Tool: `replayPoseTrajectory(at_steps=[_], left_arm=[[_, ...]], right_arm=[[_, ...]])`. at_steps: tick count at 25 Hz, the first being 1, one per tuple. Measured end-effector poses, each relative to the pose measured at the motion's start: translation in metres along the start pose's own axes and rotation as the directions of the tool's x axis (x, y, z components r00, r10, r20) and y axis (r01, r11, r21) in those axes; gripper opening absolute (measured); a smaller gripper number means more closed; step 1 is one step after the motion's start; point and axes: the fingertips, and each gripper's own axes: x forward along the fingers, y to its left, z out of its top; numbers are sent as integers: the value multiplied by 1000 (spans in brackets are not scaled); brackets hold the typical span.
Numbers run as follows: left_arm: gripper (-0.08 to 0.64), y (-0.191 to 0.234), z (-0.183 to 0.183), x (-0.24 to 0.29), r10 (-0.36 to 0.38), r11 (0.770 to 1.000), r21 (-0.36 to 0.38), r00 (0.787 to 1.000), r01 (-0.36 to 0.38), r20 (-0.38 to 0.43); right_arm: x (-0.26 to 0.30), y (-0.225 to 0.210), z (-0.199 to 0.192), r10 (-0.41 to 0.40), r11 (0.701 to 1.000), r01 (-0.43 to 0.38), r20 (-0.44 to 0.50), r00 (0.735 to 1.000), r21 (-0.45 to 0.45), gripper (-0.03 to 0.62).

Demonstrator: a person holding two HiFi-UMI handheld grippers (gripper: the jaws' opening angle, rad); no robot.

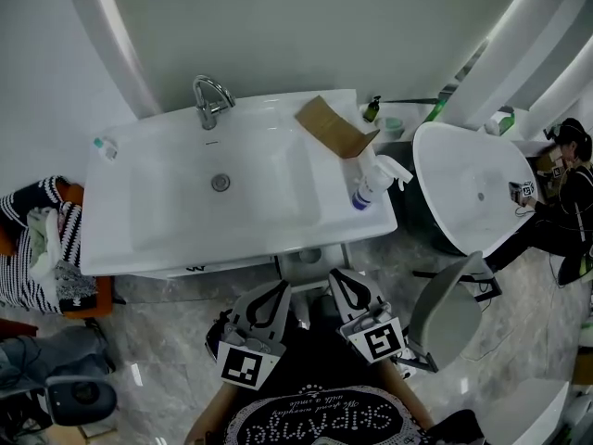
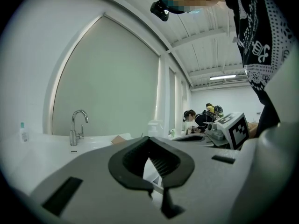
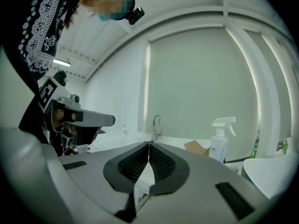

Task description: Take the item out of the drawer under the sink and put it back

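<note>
Sink counter (image 1: 148, 221), spray bottle (image 1: 371, 185), cardboard (image 1: 334, 126), small bottle (image 1: 104, 146)

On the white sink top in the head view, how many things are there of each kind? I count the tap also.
Bottles: 2 (spray bottle, small bottle)
Taps: 1 (tap)
Cardboard pieces: 1 (cardboard)
Total: 4
The dark bottle seems to stand just beyond the right edge, so it is not counted.

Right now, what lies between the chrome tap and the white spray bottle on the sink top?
A brown cardboard piece lies between the chrome tap and the white spray bottle, nearer the bottle. The head view shows it best, and the right gripper view shows it too.
</note>
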Motion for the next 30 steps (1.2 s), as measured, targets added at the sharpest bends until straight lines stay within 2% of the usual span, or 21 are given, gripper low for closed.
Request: replayPoseTrajectory(at_steps=[7, 9, 13, 19, 26, 30], left_arm=[[0, -2, -7, 2, 2, 999, -34, 1000, -3, -26], [0, -2, -8, 3, -1, 999, -42, 999, 0, -34], [0, 0, -14, 3, 3, 997, -74, 998, -8, -63], [0, 8, -20, -2, 21, 989, -146, 994, -37, -107], [0, 14, -28, 2, 20, 977, -208, 990, -49, -139], [0, 15, -32, 6, 11, 972, -231, 987, -48, -158]], right_arm=[[-7, -15, -24, -30, 987, 13, -101, 994, -157, 19], [-6, -19, -33, -40, 984, 15, -138, 990, -177, 20], [-6, -20, -56, -30, 986, -6, -216, 976, -165, 20], [4, -9, -85, 31, 967, -118, -359, 933, -224, 21], [18, -13, -137, 60, 973, -150, -432, 900, -176, 21], [22, -19, -165, 59, 972, -162, -493, 868, -168, 23]])
